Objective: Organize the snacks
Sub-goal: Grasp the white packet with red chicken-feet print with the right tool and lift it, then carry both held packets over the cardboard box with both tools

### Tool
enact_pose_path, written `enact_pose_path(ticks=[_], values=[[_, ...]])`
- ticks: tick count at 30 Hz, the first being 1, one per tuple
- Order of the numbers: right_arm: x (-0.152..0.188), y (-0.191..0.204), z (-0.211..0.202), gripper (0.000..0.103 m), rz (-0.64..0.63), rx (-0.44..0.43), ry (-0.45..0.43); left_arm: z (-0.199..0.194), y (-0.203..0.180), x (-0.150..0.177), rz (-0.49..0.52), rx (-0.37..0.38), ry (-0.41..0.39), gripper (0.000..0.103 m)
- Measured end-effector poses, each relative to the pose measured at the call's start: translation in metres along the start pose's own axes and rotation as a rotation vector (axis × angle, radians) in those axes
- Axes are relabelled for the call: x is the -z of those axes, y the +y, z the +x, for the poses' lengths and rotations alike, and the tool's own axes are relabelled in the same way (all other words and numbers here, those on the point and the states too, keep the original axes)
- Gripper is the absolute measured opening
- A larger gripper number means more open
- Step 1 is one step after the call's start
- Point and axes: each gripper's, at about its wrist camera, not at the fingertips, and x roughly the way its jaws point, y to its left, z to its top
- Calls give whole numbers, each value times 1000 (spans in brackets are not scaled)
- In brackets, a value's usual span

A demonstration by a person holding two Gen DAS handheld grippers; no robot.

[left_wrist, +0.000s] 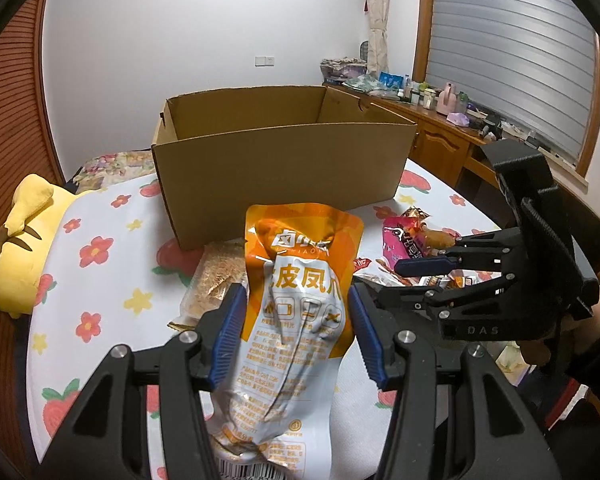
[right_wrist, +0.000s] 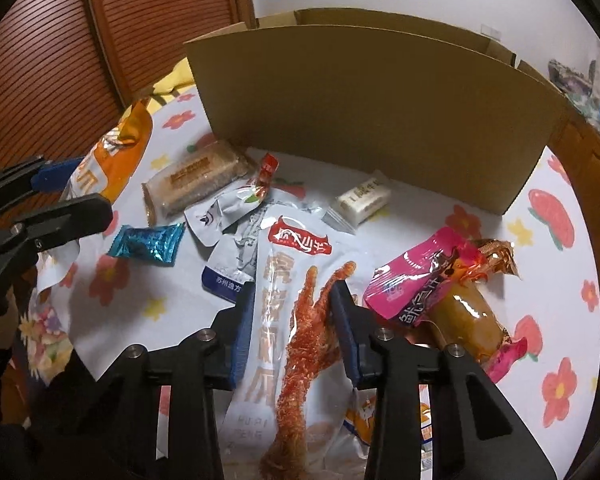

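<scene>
My left gripper (left_wrist: 296,296) is shut on an orange and white snack pouch (left_wrist: 300,264), which it holds upright above the flowered tablecloth (left_wrist: 112,280), in front of the open cardboard box (left_wrist: 284,160). The right wrist view shows that gripper (right_wrist: 92,188) and its pouch (right_wrist: 112,160) at the left edge. My right gripper (right_wrist: 292,290) is shut on a white pouch with a red chicken-foot picture (right_wrist: 296,320); its blue pads press both sides. This pouch lies among the loose snacks in front of the box (right_wrist: 380,112). The right gripper (left_wrist: 384,280) also appears at the right of the left wrist view.
Loose snacks lie in front of the box: a pink pouch (right_wrist: 420,280), a brown sausage pack (right_wrist: 472,316), a teal candy (right_wrist: 148,244), a brown cake bar (right_wrist: 196,184), a small white packet (right_wrist: 364,200). A yellow plush toy (left_wrist: 24,240) sits at the left. A cluttered wooden cabinet (left_wrist: 440,136) stands behind.
</scene>
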Motion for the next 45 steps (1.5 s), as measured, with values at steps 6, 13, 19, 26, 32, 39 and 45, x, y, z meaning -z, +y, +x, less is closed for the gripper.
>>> enact_pose_path(ticks=[6,13,19,26,32,39,45], values=[[2,-6,-12,31,-13,14,-19,1,0,1,-1,1,4,53],[-2,-8,-22,23,-23,15,-40,2,0,2,1,6,4,53],[-3,-9,-29,17,-52,36,-42,1,-2,2,6,6,3,53],[-6,-25,-48,7,-47,64,-60,3,-4,1,9,8,5,53],[-7,-35,-49,9,-33,56,-42,5,-6,0,15,12,7,53],[-8,-42,-40,19,-47,77,8,10,-6,1,19,12,17,53],[-6,-44,-36,19,-50,79,19,19,-4,5,4,8,28,51]])
